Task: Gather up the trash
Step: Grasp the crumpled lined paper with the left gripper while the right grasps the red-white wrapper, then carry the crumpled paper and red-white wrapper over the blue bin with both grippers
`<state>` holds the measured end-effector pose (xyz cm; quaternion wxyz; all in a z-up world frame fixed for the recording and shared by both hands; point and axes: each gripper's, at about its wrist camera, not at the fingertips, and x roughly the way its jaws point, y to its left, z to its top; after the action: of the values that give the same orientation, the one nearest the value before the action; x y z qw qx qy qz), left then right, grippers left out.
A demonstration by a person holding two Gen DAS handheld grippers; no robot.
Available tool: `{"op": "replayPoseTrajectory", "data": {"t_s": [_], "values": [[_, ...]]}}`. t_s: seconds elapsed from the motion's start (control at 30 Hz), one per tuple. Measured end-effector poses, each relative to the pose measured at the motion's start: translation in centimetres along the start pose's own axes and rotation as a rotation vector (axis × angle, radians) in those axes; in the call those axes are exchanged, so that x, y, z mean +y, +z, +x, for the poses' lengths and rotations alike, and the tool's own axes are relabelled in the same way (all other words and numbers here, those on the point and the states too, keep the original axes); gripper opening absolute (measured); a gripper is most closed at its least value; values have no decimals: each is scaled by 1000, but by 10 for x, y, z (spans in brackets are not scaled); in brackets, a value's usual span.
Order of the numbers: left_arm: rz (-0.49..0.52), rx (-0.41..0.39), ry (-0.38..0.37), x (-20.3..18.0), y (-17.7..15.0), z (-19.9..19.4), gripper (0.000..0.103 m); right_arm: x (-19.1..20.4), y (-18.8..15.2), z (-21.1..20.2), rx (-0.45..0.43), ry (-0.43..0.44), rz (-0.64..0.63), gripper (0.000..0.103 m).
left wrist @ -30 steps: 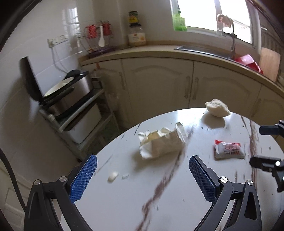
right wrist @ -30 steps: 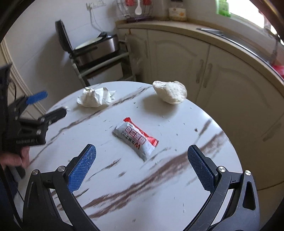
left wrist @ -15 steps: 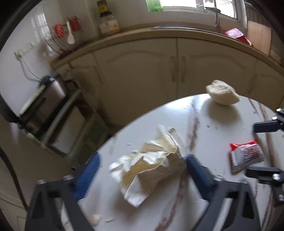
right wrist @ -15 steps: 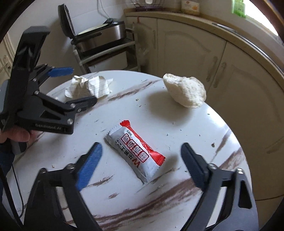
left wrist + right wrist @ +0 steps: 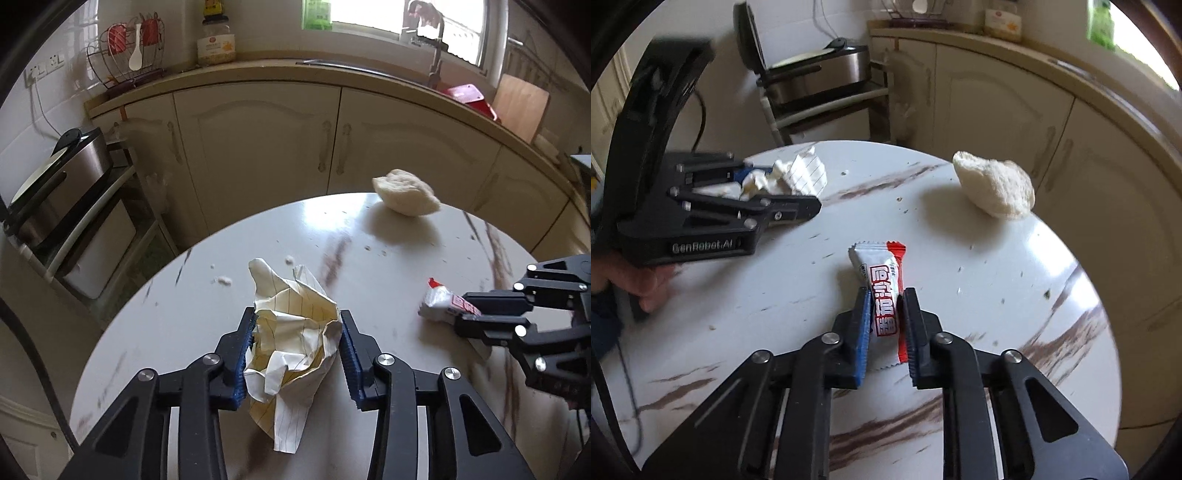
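Nearby, bread lump (image 5: pixel 995 188) (torn) sits alone on table (image 5: pixel 775 295).

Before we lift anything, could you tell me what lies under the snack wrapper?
Only the marble table shows around the wrapper; the right fingers cover its sides, so nothing directly beneath is visible.
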<state>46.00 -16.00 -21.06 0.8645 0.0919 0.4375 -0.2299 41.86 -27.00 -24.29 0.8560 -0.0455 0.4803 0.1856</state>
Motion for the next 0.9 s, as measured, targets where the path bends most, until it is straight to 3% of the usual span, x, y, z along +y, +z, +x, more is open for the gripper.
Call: {"op": "replayPoseTrajectory", "data": {"t_s": [0.2,0.47,0.67,0.9], "values": [[-8,-38,-1,-5,-17,-21,38,-5,-21,-18,-16,33,54,13],[-11,-81,-28,-38,-35,-60,38,-9,-57,-74,-81,62,124,13],[33,-120,-40,-101,-49,-100,38,-22,-103,-136,-141,57,188,13],[89,-178,-66,-202,-82,-151,38,-49,-161,-202,-194,2,243,13]]}}
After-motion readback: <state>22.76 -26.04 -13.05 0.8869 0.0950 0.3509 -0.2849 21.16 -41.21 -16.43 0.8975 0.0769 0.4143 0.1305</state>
